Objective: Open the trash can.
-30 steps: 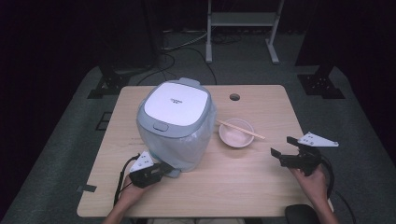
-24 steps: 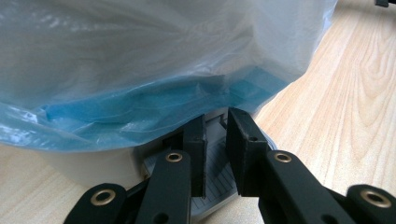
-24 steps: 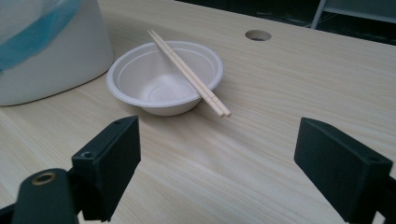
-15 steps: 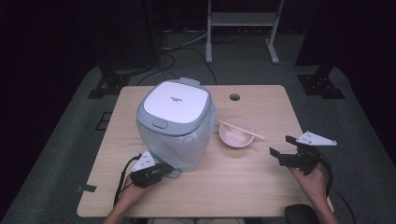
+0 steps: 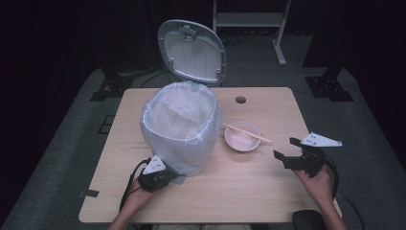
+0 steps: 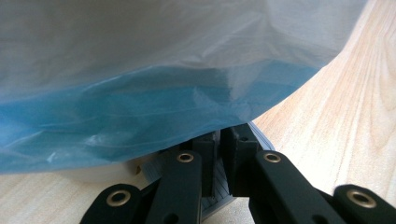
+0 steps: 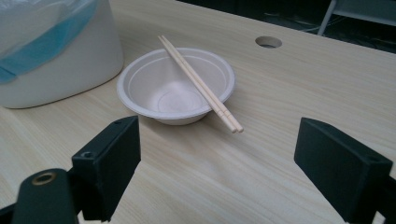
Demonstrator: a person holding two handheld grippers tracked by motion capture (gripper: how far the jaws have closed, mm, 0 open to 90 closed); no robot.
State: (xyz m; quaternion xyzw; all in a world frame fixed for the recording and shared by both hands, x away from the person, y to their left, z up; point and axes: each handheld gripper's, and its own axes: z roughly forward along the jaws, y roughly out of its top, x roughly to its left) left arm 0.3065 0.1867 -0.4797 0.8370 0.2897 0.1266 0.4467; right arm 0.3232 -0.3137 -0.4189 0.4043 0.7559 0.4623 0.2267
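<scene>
Two grippers at work: my left gripper point(image 5: 171, 175), jaws just closed together with nothing between them, bears on what looks like the pedal point(image 6: 213, 196) at the bin's point(image 5: 179, 143) foot. Press squarely so the lid point(image 5: 191, 51) stands open. My right gripper point(image 5: 283, 147) is spread, facing the bowl point(image 7: 175, 86).

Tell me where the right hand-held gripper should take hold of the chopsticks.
Probably the overhanging ends of the chopsticks, which jut past the rim of the bowl on the right hand-held gripper side. They lie together across the bowl, clear of the table, so open jaws could close across both from that side.
</scene>
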